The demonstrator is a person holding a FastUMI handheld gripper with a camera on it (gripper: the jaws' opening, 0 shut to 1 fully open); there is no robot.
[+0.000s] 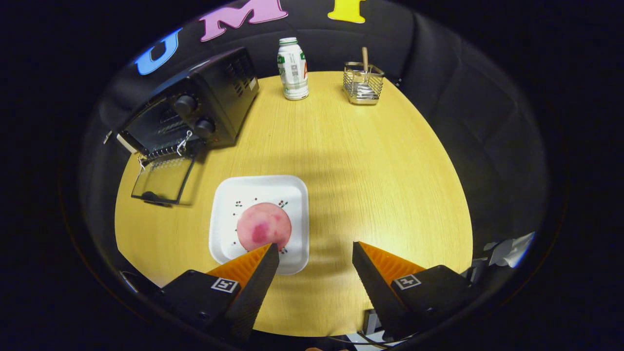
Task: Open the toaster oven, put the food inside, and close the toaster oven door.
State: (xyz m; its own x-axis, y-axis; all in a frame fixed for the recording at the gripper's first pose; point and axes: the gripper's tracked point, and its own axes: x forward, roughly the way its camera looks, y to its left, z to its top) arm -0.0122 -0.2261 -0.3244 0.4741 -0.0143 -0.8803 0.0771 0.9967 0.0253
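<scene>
The fingers (316, 253) stand wide apart and hold nothing, with bare surface (370, 161) showing in the gap between them. That spread suits a grasp still to come: they hang above the surface, not yet lowered to anything.

Just ahead of the left fingertip sits the plate (229, 195), white and square with rounded corners, and on it lies the food (263, 225), a round pink piece with darker red blotches. The fingertip overlaps the near edge of the food in the view, but I cannot tell whether it touches; more likely it hovers above. The food lies off to the left of the gap rather than in it, so I judge the fingers must shift left and drop before they can close on it.

Further ahead and to the left is the oven (214, 97), a dark box with two knobs on its front. Its glass door (163, 179) is already folded down flat toward the plate, leaving the mouth open, so the opening step looks done and the way from plate to oven is short and unblocked.

Well beyond the fingers, at the far edge of the surface, stand a bottle (293, 69) and a wire basket (362, 84) with a wooden handle sticking up from it, both clear of the path.
</scene>
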